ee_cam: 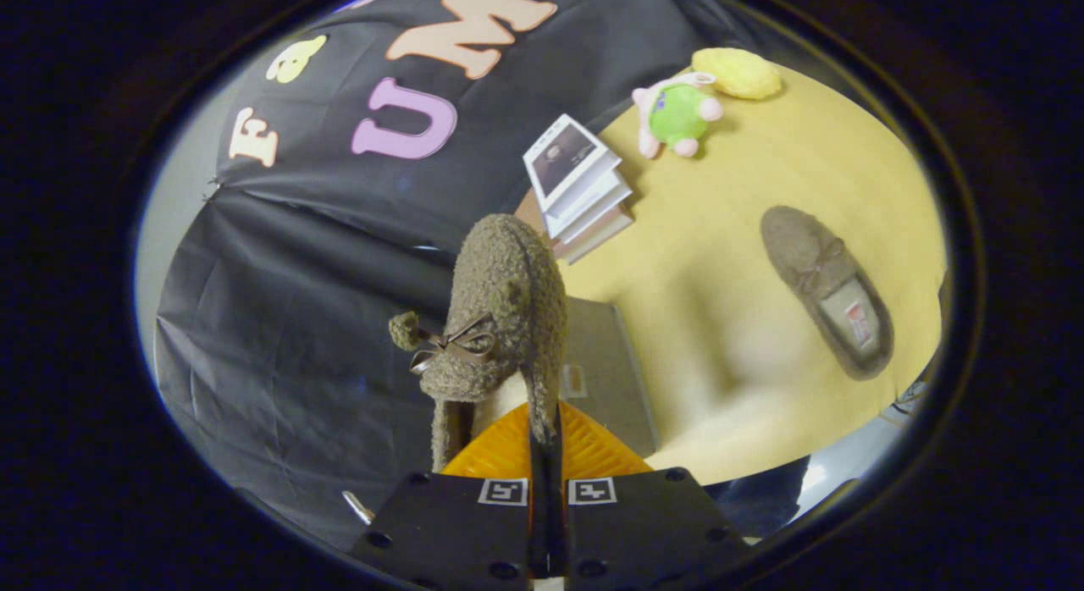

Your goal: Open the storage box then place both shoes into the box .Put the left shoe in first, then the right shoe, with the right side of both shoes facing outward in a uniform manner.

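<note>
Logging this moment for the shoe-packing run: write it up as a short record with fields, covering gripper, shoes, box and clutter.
gripper: gripper shut on the held shoe, both fingers pinching its heel edge
held shoe: fuzzy brown shoe with a bow, lifted off the table, toe pointing away from the fingers
other shoe: second shoe lying on the yellow table, off to the right, opening up
box: grey storage box just behind the held shoe; open or closed cannot be told
clutter: stack of books, green plush toy, yellow plush

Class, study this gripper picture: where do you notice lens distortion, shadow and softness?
Gripper view: fisheye bends the yellow table edge into a curve; soft shadow beside the lying shoe; the held shoe, pinched by the gripper, looks oversized and slightly soft.
</note>
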Tool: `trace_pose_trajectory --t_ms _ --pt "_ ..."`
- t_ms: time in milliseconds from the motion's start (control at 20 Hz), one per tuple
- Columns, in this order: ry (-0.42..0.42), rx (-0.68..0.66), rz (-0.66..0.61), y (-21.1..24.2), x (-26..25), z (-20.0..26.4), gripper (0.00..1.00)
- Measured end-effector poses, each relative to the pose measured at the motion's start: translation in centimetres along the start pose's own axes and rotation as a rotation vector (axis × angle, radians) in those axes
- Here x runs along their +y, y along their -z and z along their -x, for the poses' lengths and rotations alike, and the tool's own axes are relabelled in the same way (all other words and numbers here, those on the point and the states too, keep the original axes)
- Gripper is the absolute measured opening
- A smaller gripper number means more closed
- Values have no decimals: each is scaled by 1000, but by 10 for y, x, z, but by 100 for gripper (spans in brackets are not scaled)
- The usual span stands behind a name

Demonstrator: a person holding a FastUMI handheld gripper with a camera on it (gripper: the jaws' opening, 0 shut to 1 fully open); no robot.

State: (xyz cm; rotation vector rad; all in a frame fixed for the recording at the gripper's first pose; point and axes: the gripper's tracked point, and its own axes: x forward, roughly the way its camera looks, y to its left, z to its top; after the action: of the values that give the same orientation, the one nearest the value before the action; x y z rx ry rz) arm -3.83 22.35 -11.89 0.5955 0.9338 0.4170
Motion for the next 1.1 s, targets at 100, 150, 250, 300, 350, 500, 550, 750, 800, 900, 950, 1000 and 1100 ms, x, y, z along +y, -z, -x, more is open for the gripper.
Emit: trace_pose_trajectory --t_ms 100,150,250,300,350,500,550,750,800,900,950,1000,1100 --pt "-32 22 5 11 22 -14 4" --pt "-31 35 -7 18 28 -24 4" --pt "-12 72 -10 37 37 -47 4" --pt "6 92 -10 46 40 -59 4" --pt "24 110 -14 56 41 -73 4" --pt "96 146 -18 77 39 -109 4" --pt "123 150 -13 80 37 -121 4" --pt "228 166 -21 91 19 -156 4" --pt "247 175 -22 93 15 -164 4" --pt "298 189 -15 100 5 -177 4" --pt "323 196 -1 105 1 -183 4" --pt "341 203 16 111 -3 -189 4" --pt "368 208 47 120 -8 -198 4"
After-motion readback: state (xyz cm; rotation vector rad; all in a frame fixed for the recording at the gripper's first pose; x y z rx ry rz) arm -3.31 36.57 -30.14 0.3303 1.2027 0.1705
